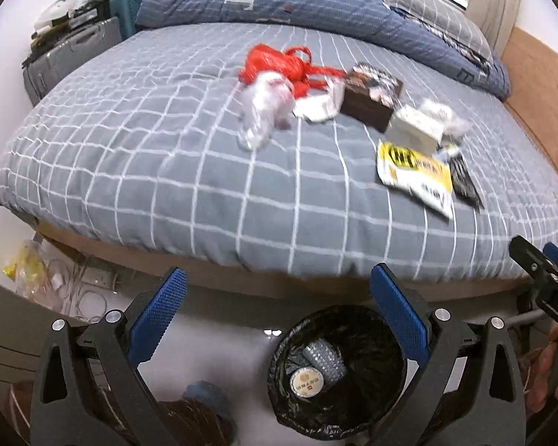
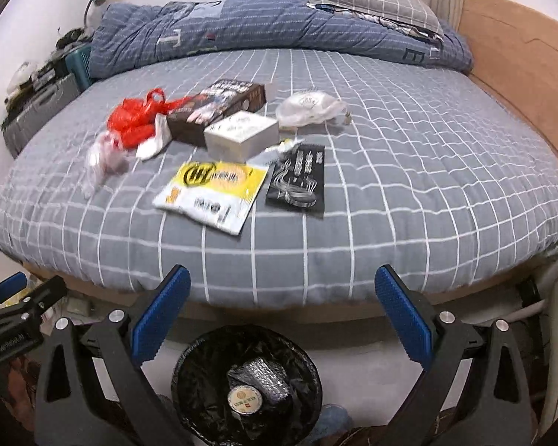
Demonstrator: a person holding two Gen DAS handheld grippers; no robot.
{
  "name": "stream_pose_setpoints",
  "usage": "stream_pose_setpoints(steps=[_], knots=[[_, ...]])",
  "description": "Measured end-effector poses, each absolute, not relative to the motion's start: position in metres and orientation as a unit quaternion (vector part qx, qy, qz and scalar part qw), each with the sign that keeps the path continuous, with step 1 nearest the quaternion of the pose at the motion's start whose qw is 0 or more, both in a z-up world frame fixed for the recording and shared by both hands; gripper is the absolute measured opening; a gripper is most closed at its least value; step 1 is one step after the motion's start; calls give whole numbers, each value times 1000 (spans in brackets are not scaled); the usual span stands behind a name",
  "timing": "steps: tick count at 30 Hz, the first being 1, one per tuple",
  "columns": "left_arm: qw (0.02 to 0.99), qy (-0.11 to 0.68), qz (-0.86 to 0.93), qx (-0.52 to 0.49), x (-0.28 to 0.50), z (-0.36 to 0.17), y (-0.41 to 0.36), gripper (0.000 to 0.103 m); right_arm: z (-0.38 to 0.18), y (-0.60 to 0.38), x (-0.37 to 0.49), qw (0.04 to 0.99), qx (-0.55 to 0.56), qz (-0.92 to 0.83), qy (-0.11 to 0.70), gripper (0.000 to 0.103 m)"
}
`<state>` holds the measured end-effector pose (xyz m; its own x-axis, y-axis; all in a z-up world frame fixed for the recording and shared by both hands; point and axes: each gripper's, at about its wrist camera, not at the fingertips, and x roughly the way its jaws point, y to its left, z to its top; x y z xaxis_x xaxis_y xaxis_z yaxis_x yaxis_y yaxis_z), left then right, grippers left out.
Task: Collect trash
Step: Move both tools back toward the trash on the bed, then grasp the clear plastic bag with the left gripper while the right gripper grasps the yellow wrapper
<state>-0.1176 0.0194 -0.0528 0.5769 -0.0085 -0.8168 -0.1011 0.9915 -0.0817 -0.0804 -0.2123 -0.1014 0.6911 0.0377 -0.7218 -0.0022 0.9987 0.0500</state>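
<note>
Grey checked bedding (image 1: pixel 167 156) fills the left wrist view, and the trash sits scattered across it. At twelve o'clock lies a red plastic bag (image 1: pixel 279 67), with a crumpled clear wrapper (image 1: pixel 264 111) touching its lower edge. Just right of that, a brown box (image 1: pixel 372 96), then a white box (image 1: pixel 416 130) at two o'clock, and below it a yellow-and-white pouch (image 1: pixel 416 174) beside a black packet (image 1: pixel 465 182). Left gripper (image 1: pixel 279 312), jaws wide apart, nothing between them, hovering off the near edge of the bed. Down at six o'clock, on the floor, a bin with a black liner (image 1: pixel 338 371) already holds a silvery cup with a round lid (image 1: pixel 312 379).

Over to the right wrist view: right gripper (image 2: pixel 282 304) is also spread open and empty. Same bin (image 2: pixel 245 383) sits at six o'clock between its arms, the lidded cup (image 2: pixel 253 390) inside. On the bed (image 2: pixel 427 186), the yellow-and-white pouch (image 2: pixel 215 193) lies centre, black packet (image 2: pixel 297 182) just to its right, white box (image 2: pixel 241 133) above them, brown box (image 2: pixel 219 107) behind it. Red bag (image 2: pixel 137 119) at ten o'clock; a white plastic bag (image 2: pixel 308 107) at one o'clock. The other gripper (image 2: pixel 15 316) pokes in at eight o'clock.
</note>
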Motion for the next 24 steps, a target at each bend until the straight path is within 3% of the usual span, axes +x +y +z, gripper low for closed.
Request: stream_pose_setpoints(steps=[14,24], knots=[[901,427,44,-64,-36,-9,51,97,-79,-200,-17,919,18,21,393,95],[894,446,31,-27,37,-41,40,97,-110,-155,36,905,14,57,421,95]])
